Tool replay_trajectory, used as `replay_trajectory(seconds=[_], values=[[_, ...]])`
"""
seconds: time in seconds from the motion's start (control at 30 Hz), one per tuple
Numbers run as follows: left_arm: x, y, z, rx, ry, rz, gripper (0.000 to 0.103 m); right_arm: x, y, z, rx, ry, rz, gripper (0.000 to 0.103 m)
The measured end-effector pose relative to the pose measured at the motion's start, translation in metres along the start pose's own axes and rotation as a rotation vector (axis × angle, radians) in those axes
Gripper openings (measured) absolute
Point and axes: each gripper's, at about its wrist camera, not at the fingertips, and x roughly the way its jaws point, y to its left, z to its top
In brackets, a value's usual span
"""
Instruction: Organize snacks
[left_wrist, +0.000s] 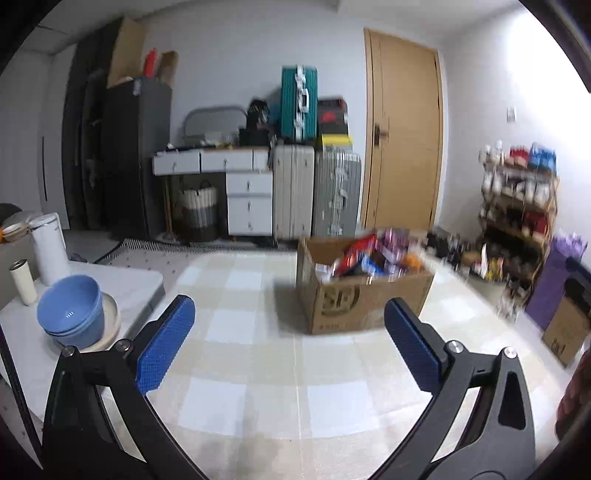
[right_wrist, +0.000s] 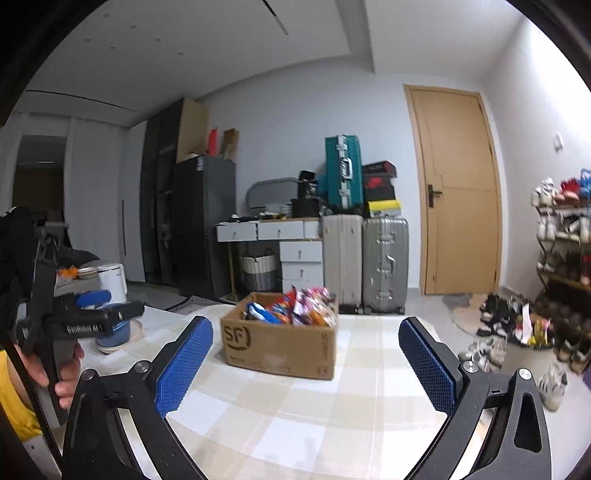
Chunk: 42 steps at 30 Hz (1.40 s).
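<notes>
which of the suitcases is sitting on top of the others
The teal suitcase: it stands on top of the beige suitcase, which rests on the floor beside the silver suitcase, left of the door.

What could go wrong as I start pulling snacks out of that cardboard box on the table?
1. The snack packets are heaped above the rim of the cardboard box, so lifting one may spill its neighbours.
2. The blue bowls sit near the table edge beside the left tool; a sideways swing could knock them.
3. Both the left tool and the right tool are open and empty; glossy, loosely piled packets may slip from a shallow pinch.
</notes>
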Motion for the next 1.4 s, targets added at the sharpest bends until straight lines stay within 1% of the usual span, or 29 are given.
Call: replay_trajectory(seconds=[0.13,0.17,0.2,0.23,0.3,0.37,0.43,0.6,0.8,0.97,1.03,1.4], values=[[0.042,-0.014,-0.024,0.017,0.044,0.012,0.102,0.033,-0.012,-0.019,0.031,0.056,-0.014,0.102],[0.055,-0.017,-0.025,0.013,0.055,0.006,0.102,0.039,-0.015,-0.023,0.036,0.064,-0.016,0.102],[0.06,-0.017,-0.034,0.002,0.056,0.015,0.102,0.044,-0.018,-0.029,0.045,0.074,-0.021,0.102],[0.079,-0.018,-0.031,-0.004,0.06,0.022,0.102,0.048,-0.02,-0.033,0.053,0.081,-0.025,0.102],[0.097,-0.021,-0.04,-0.019,0.073,0.027,0.102,0.055,-0.024,-0.044,0.066,0.095,-0.024,0.102],[0.112,-0.021,-0.046,-0.019,0.068,0.033,0.102,0.062,-0.027,-0.049,0.065,0.103,-0.027,0.102],[0.12,-0.024,-0.054,0.0,0.043,0.044,0.102,0.064,-0.031,-0.052,0.067,0.093,-0.043,0.102],[0.125,-0.024,-0.057,0.004,0.042,0.037,0.102,0.065,-0.032,-0.052,0.072,0.116,-0.034,0.102],[0.117,-0.021,-0.053,-0.018,0.046,0.043,0.102,0.067,-0.018,-0.052,0.013,0.14,-0.022,0.102],[0.118,-0.023,-0.051,-0.005,0.042,0.042,0.102,0.069,-0.013,-0.054,-0.016,0.147,-0.02,0.102],[0.108,-0.019,-0.051,-0.003,0.038,0.042,0.102,0.069,-0.014,-0.055,-0.011,0.148,-0.021,0.102],[0.104,-0.023,-0.051,0.009,0.035,0.05,0.103,0.07,-0.032,-0.055,0.079,0.156,-0.026,0.102]])
